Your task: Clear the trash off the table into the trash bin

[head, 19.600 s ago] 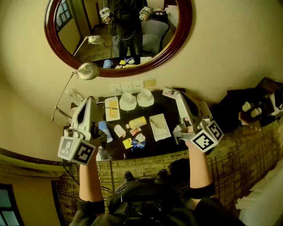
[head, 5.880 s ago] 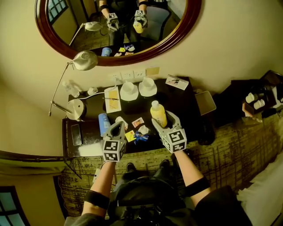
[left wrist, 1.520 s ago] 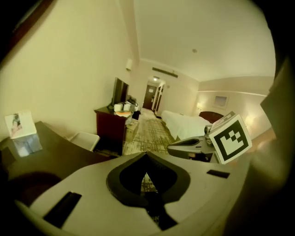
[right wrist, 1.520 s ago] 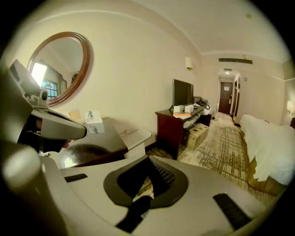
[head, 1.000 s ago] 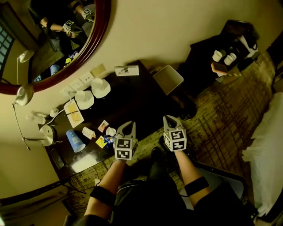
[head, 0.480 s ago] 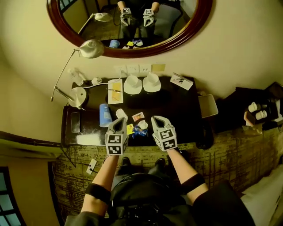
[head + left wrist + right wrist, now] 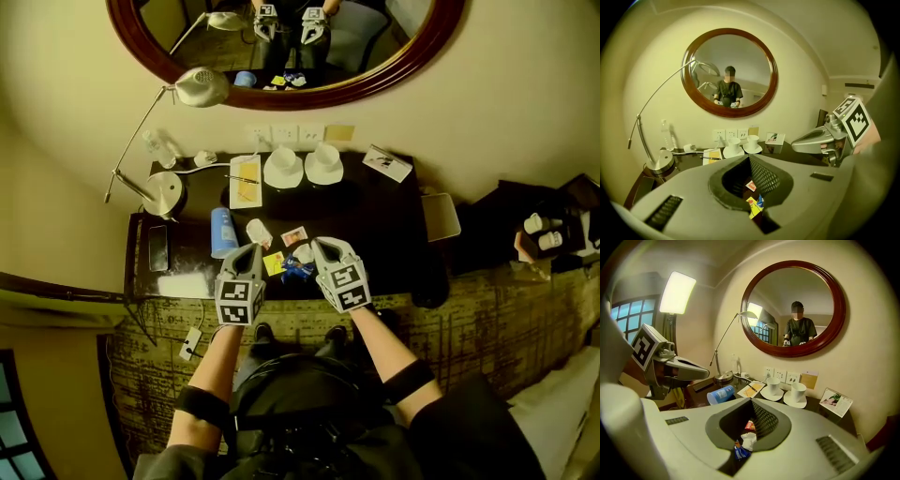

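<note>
Your left gripper [image 7: 249, 250] and right gripper [image 7: 323, 246] are both fully closed and carry nothing. Uncleared trash lies just ahead of their tips: yellow wrapper [image 7: 273, 264], blue wrapper [image 7: 296, 272], crumpled paper [image 7: 302, 253]. The trash bin [image 7: 441, 217] stands well right of the right gripper. Several pickups appear to remain.

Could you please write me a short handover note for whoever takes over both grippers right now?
Left hand-held gripper: shut, empty, above the table's front edge.
Right hand-held gripper: shut, empty, next to it.
Trash on the table: blue cup on its side, white packet, red-and-white wrapper, yellow wrapper, blue wrapper, white wad.
Bin: probably the pale container at the table's right end.
Done: the yellow bottle that the right one carried earlier is off the table.
Left: every piece listed above.
</note>
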Action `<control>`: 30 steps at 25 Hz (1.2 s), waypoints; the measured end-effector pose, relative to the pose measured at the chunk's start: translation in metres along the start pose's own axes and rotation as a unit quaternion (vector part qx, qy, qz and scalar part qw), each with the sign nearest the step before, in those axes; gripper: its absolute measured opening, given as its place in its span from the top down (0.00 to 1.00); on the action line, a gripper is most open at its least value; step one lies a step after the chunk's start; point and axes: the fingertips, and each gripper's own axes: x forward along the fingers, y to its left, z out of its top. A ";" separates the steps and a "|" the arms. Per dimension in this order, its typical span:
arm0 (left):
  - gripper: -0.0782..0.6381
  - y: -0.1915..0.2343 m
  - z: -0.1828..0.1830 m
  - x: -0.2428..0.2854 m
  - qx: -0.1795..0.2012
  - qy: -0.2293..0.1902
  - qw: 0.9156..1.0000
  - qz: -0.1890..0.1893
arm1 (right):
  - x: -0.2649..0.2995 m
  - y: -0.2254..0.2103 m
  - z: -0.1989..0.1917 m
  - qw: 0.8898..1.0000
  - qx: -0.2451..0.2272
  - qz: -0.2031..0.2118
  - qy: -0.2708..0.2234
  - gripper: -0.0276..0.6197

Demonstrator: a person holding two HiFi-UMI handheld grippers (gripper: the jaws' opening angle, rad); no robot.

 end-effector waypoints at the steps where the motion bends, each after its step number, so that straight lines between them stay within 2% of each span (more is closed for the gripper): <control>1: 0.88 -0.001 0.000 0.000 0.001 0.000 1.000 0.000 | -0.001 -0.001 -0.001 1.000 0.000 -0.002 0.001 0.95; 6: 0.88 -0.005 -0.005 0.002 0.000 0.005 1.000 -0.001 | -0.001 0.000 -0.012 1.000 -0.011 -0.001 0.016 0.95; 8: 0.88 -0.005 -0.008 0.001 -0.004 0.008 1.000 0.001 | 0.003 0.004 -0.025 0.998 -0.041 0.001 0.039 0.90; 10: 0.88 -0.006 -0.012 0.000 -0.008 0.010 1.000 0.000 | 0.010 0.010 -0.047 0.994 -0.085 0.009 0.074 0.90; 12: 0.88 -0.005 -0.016 0.000 -0.008 0.011 1.000 0.000 | 0.020 0.020 -0.076 0.985 -0.125 0.031 0.112 0.87; 15: 0.88 -0.002 -0.022 0.000 -0.012 0.015 1.000 0.001 | 0.034 0.036 -0.117 0.969 -0.164 0.079 0.167 0.65; 16: 0.88 -0.001 -0.024 0.000 -0.014 0.016 1.000 0.002 | 0.038 0.041 -0.128 0.962 -0.177 0.093 0.184 0.61; 19: 0.88 0.003 -0.028 -0.001 -0.025 0.016 1.000 0.005 | 0.049 0.049 -0.154 0.943 -0.213 0.123 0.224 0.61; 26: 0.88 0.010 -0.030 -0.003 -0.021 0.016 1.000 0.007 | 0.081 0.050 -0.190 0.925 -0.211 0.142 0.283 0.60; 30: 0.88 0.015 -0.037 -0.007 -0.025 0.019 0.999 0.012 | 0.091 0.052 -0.203 0.921 -0.206 0.145 0.298 0.60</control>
